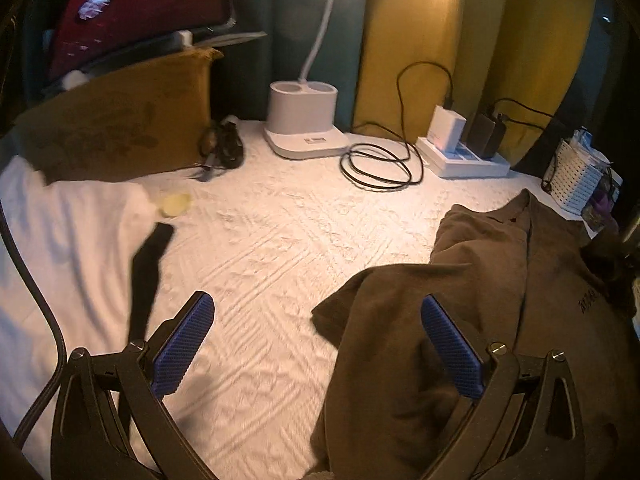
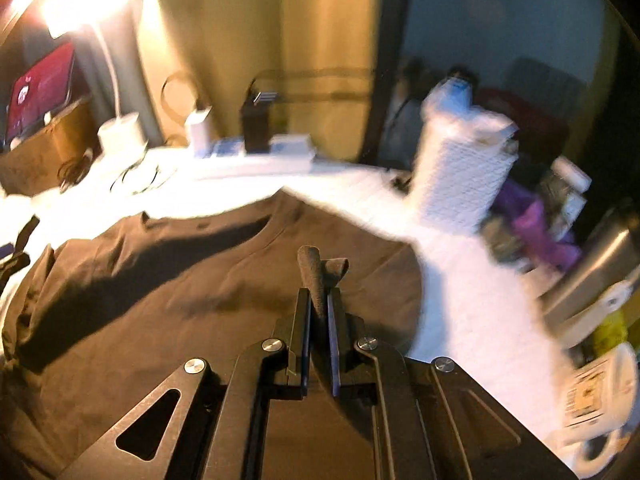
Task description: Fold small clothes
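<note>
A brown T-shirt (image 1: 460, 320) lies on the white textured bedspread (image 1: 272, 248), partly folded over itself on the right. My left gripper (image 1: 316, 320) is open and empty, hovering above the shirt's left edge, one blue pad (image 1: 184, 344) over the bedspread and the other (image 1: 448, 344) over the shirt. In the right wrist view the same shirt (image 2: 160, 272) spreads out with its collar toward the far side. My right gripper (image 2: 320, 308) is shut on a pinched fold of the shirt's fabric (image 2: 316, 272), held above the rest of the shirt.
A white lamp base (image 1: 304, 124), coiled black cable (image 1: 380, 164), a white power strip with chargers (image 1: 460, 152) and a white basket (image 1: 576, 176) stand at the far side. A brown cushion (image 1: 116, 128) and a black strap (image 1: 148, 272) are on the left. Clutter (image 2: 560, 240) crowds the right.
</note>
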A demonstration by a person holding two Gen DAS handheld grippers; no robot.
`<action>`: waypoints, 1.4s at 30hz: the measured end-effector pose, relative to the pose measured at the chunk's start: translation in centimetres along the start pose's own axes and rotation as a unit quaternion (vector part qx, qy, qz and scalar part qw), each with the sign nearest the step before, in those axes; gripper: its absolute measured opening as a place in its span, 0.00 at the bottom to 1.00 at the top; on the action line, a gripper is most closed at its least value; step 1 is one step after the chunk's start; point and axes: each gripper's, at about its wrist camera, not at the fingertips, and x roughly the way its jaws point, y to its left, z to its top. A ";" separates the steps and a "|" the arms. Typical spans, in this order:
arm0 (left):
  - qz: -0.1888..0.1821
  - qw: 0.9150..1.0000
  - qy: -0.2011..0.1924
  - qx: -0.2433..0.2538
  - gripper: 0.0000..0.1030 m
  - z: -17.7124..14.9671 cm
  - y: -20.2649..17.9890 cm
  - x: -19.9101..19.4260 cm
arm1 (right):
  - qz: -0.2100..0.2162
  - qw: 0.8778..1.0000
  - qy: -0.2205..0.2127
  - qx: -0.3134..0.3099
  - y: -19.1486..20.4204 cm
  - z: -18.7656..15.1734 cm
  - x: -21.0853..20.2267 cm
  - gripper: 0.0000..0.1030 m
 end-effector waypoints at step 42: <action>-0.067 0.995 -0.071 -0.004 0.05 0.6 -1.3 -8.4 | 0.047 0.999 -0.026 0.012 -0.3 -4.9 -8.6 0.95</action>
